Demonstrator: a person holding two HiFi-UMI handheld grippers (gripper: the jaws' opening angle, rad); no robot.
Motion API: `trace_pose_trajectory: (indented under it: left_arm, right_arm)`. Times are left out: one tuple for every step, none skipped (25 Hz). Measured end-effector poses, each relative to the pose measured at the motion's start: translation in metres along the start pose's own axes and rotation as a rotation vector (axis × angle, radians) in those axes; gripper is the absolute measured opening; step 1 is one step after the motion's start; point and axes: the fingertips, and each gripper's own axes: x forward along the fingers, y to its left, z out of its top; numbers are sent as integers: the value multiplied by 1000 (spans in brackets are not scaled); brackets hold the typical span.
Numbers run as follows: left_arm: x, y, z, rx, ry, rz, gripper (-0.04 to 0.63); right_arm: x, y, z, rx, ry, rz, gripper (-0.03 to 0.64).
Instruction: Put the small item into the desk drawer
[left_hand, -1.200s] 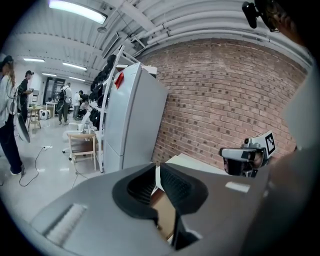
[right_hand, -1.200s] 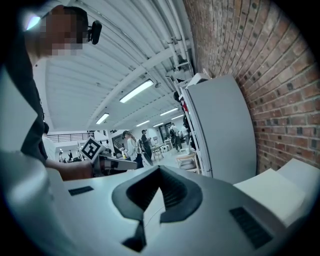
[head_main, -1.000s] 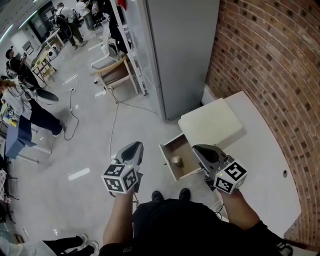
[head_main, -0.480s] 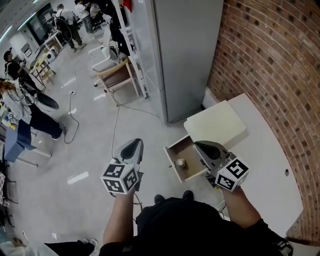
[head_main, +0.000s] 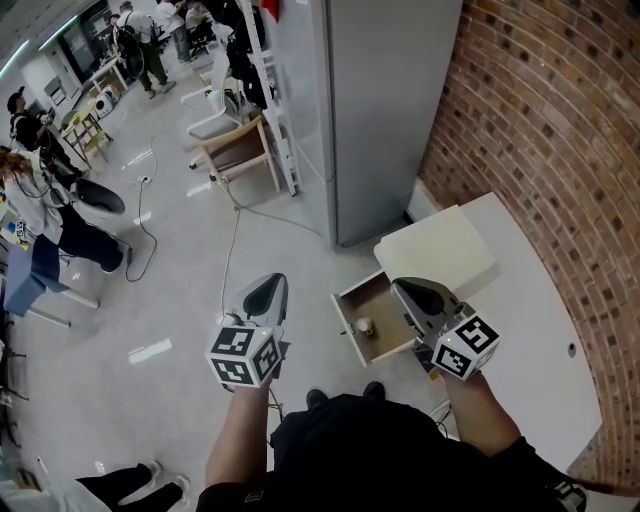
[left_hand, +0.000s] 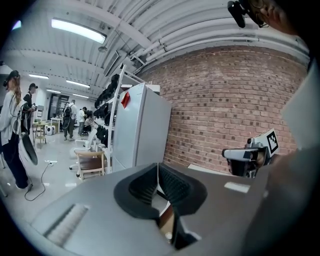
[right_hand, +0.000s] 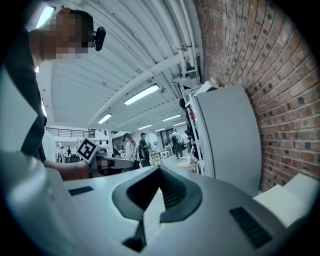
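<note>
The wooden desk drawer (head_main: 352, 305) stands pulled out from the white desk (head_main: 530, 330). A small round pale item (head_main: 365, 325) lies on its floor. My left gripper (head_main: 268, 285) hangs over the floor left of the drawer, its jaws shut with nothing in them (left_hand: 158, 167). My right gripper (head_main: 403, 287) hovers over the drawer's right side, above and right of the item. Its jaws are also shut and hold nothing (right_hand: 160, 171). Both grippers point about level, away from the person.
A cream slab (head_main: 435, 250) lies on the desk's far end. Beyond it stand a tall grey cabinet (head_main: 385, 110) and a brick wall (head_main: 560, 130). A wooden chair (head_main: 238, 148) and a cable (head_main: 232, 240) are on the floor. People stand far left.
Both grippers have drifted a little and risen slightly, jaws still together. The drawer stays open with the item lying in it.
</note>
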Motion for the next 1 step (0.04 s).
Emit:
trace_pose_trajectory:
  left_arm:
    - [-1,1,2,5,-5,1,18]
  right_arm:
    - [1,1,0,-1,1,-1,11]
